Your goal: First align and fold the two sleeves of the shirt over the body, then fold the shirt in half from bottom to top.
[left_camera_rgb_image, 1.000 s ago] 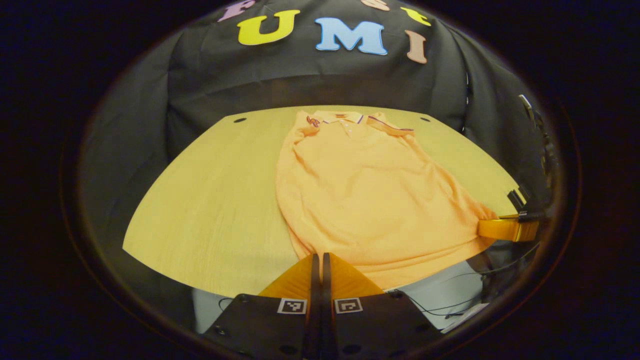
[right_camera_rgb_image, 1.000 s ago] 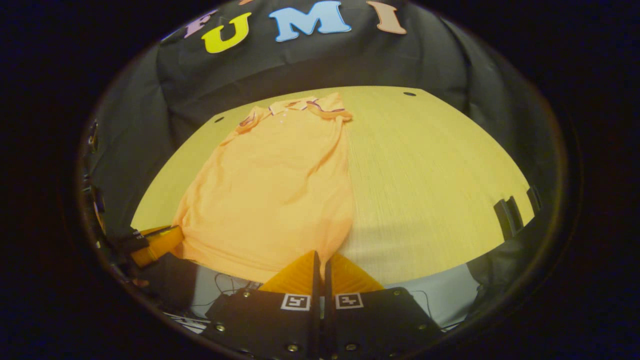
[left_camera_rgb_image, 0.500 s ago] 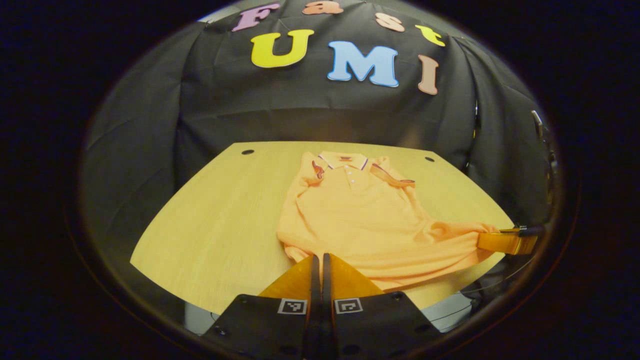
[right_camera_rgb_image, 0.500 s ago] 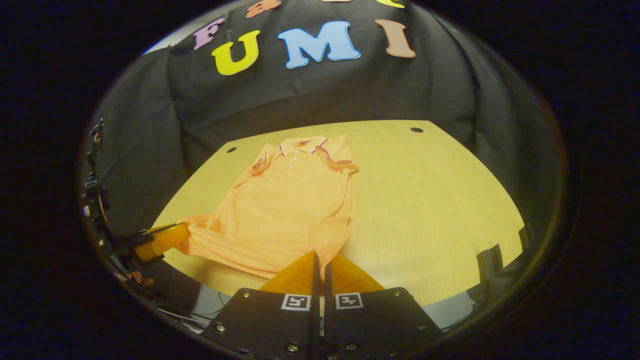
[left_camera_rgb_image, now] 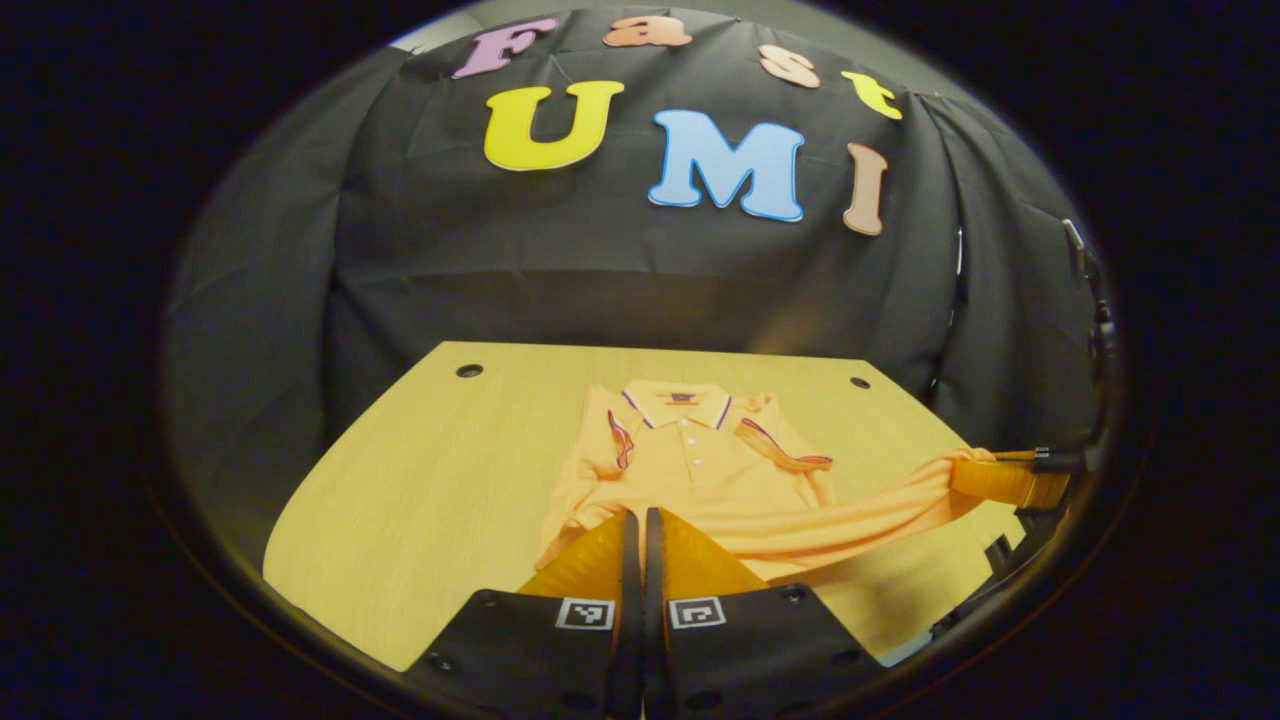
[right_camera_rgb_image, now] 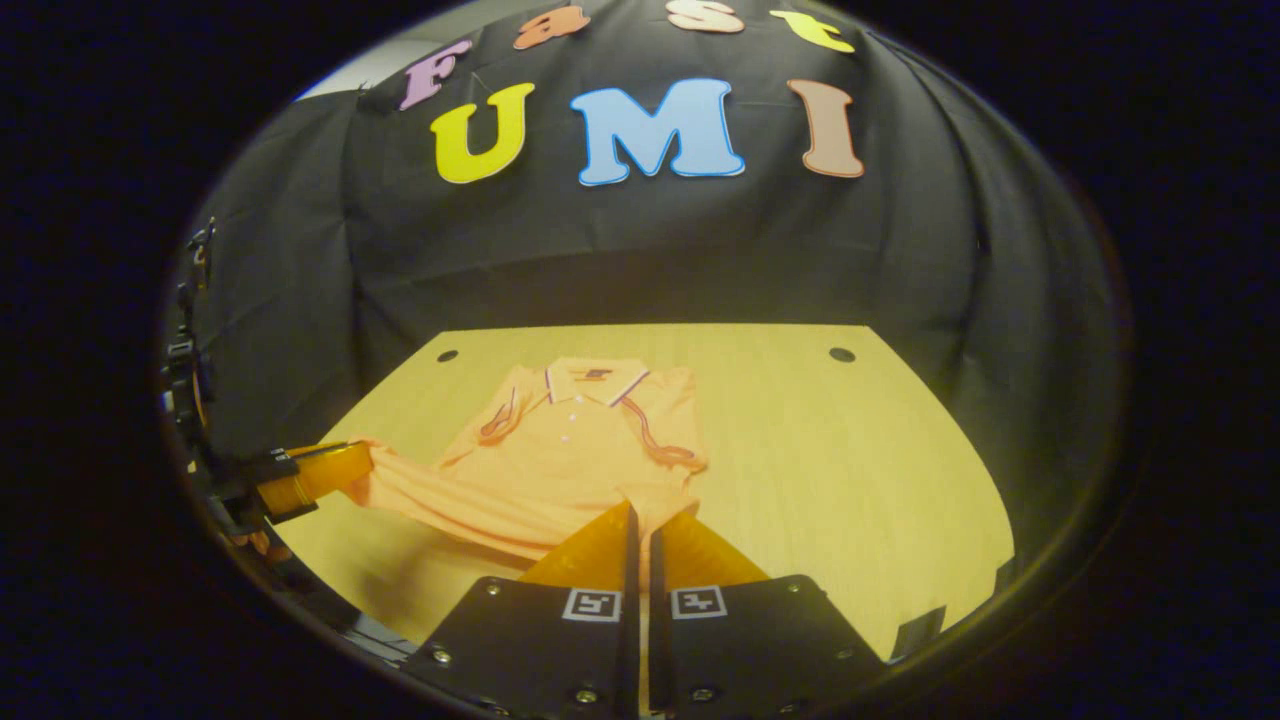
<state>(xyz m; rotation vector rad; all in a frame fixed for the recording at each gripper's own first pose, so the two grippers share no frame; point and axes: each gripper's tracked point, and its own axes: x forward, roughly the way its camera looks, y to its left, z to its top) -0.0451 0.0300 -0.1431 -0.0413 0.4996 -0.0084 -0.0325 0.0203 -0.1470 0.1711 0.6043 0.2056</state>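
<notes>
1. The shirt (left_camera_rgb_image: 700, 470) lies on the table (left_camera_rgb_image: 440, 470), collar (left_camera_rgb_image: 680, 400) toward the booth wall, both sleeves already folded over the body.
2. The left gripper (left_camera_rgb_image: 636, 520) pinches one hem corner, fingers pressed together on the cloth; the right gripper (right_camera_rgb_image: 640, 515) pinches the other likewise.
3. The hem hangs raised between them, on the near side of the collar: judged the bottom-to-top fold.
4. Next move: carry the hem level to the collar, lay it flat, release.
</notes>
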